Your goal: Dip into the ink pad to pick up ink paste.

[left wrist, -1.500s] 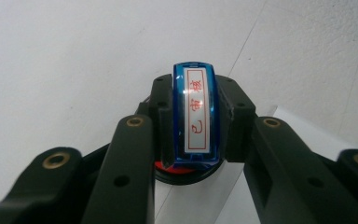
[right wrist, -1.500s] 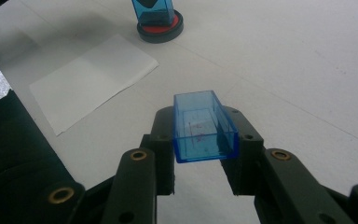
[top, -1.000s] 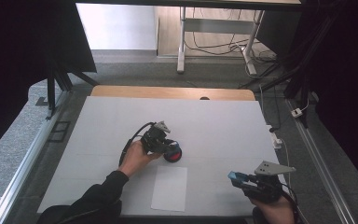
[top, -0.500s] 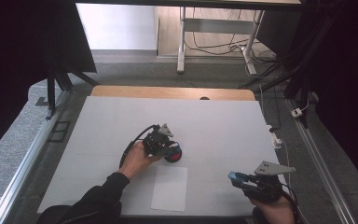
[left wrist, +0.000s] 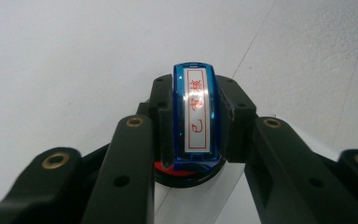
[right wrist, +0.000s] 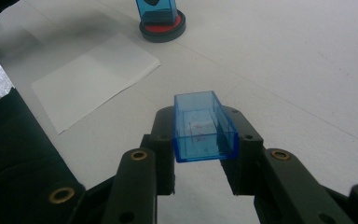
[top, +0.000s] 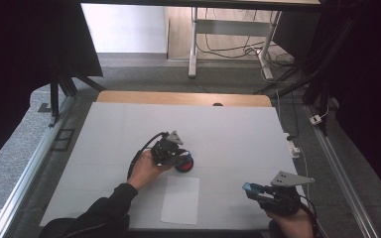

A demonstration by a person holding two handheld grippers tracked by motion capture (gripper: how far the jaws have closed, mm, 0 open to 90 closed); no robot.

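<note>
On the white table, the left gripper clamps a blue stamp standing on the red ink pad beneath its jaws. The right gripper pinches the stamp's blue cap between its jaws.

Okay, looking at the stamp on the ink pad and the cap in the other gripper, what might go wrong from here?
1. The left gripper is shut on the blue stamp, which presses into the red ink pad; lifting may drag the small pad along.
2. The paper sheet lies loose and unheld, so stamping could shift it.
3. The right gripper grips the open blue cap near its end; it might slip out.
</note>
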